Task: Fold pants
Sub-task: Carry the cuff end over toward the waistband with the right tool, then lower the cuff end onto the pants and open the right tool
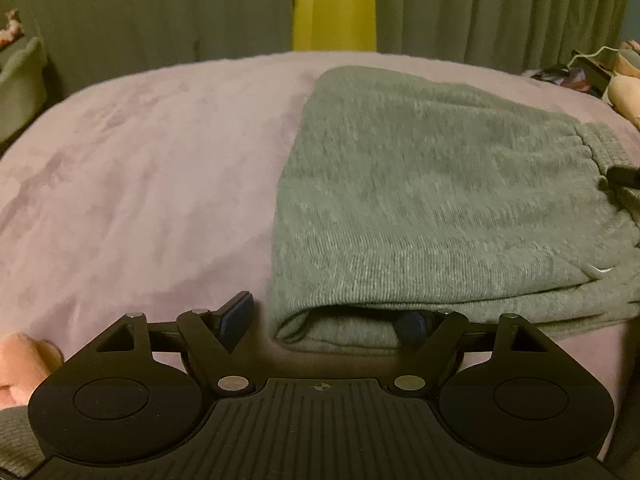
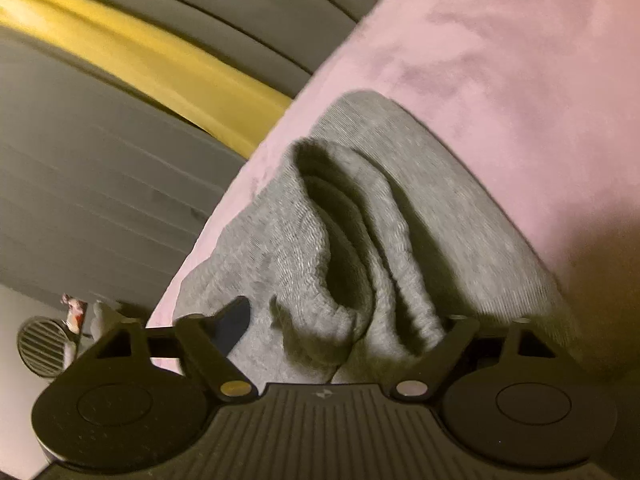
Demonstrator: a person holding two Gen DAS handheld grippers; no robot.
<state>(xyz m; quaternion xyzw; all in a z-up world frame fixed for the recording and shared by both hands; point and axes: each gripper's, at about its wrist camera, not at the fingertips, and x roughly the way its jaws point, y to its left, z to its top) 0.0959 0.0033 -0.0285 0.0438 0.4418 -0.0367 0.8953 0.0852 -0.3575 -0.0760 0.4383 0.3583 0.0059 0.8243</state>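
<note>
Folding pants (image 1: 432, 200) on bed (image 1: 140, 184)
Lying half-folded toward right edge; left gripper (image 1: 324, 320) wide open astride fold corner, right gripper (image 2: 340, 320) open around waistband; close both fully before lifting, keeping layers aligned

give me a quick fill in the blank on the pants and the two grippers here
1. The folded pants are ____ in colour.
2. They lie on a ____ blanket.
3. The left hand-held gripper has its jaws ____, at the near fold.
4. The strip between the curtains is ____.

Missing words: grey; pink; open; yellow
</note>
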